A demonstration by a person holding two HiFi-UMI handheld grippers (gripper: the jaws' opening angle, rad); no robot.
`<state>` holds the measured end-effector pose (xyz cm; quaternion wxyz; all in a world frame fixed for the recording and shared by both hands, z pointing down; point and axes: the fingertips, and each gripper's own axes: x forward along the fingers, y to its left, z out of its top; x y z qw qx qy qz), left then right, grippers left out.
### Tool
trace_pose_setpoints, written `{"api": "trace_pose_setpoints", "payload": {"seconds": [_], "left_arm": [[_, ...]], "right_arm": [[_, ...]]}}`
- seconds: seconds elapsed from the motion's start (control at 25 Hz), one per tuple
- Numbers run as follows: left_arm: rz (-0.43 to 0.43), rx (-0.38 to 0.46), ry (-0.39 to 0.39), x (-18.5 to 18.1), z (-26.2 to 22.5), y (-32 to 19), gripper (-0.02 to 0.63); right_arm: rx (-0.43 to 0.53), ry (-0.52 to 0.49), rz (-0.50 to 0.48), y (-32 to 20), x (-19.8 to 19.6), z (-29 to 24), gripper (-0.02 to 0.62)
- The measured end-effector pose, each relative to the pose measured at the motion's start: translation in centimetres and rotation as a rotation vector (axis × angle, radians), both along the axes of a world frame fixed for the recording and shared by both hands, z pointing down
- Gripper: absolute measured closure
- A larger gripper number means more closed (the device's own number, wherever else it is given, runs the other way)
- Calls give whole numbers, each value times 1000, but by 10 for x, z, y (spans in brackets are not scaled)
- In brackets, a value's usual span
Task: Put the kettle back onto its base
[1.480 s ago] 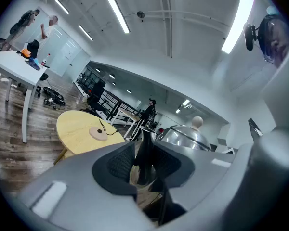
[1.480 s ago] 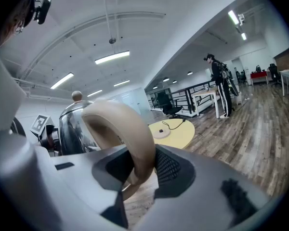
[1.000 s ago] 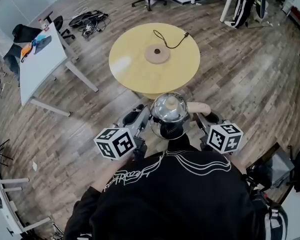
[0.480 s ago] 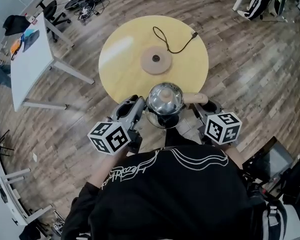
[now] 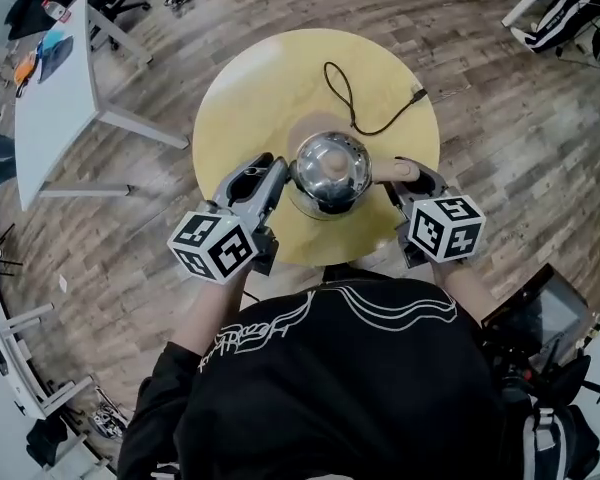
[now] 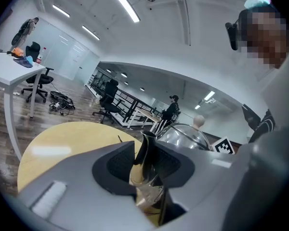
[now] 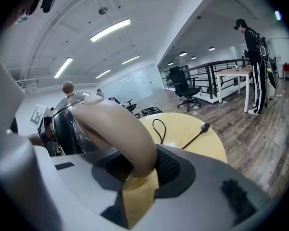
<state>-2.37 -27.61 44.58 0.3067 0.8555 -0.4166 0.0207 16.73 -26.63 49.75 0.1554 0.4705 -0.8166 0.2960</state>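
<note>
A shiny steel kettle (image 5: 330, 170) with a beige handle (image 5: 398, 171) hangs over the middle of the round yellow table (image 5: 240, 98). My left gripper (image 5: 280, 175) is shut on the kettle's spout (image 6: 145, 154). On the other side, my right gripper (image 5: 396, 180) is shut on the handle (image 7: 127, 131). The tan base is almost wholly hidden under the kettle; only a thin rim (image 5: 298, 205) shows. Whether the kettle touches the base I cannot tell. The black cord (image 5: 348, 96) runs from under the kettle to its plug (image 5: 417, 94).
A white desk (image 5: 55, 83) with small items stands at the left on the wooden floor. Office chairs and a cable heap lie beyond it. In the right gripper view a person (image 7: 253, 66) stands by a far table. The round table's near edge is close to my body.
Both grippers have carried the kettle forward from in front of the table to over its middle, above where the base lay. The grips have not changed.
</note>
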Motion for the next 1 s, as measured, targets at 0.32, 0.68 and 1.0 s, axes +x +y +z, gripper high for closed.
{"api": "trace_pose_setpoints", "payload": {"seconds": [0.32, 0.68, 1.0], "left_arm": [[-27, 8, -7, -10, 27, -64, 505], [-43, 11, -16, -8, 54, -68, 506], [-54, 7, -5, -9, 61, -68, 508]], "right_arm": [[-11, 62, -45, -72, -11, 25, 474], [1, 87, -71, -79, -9, 48, 474], [11, 89, -87, -83, -10, 53, 474]]}}
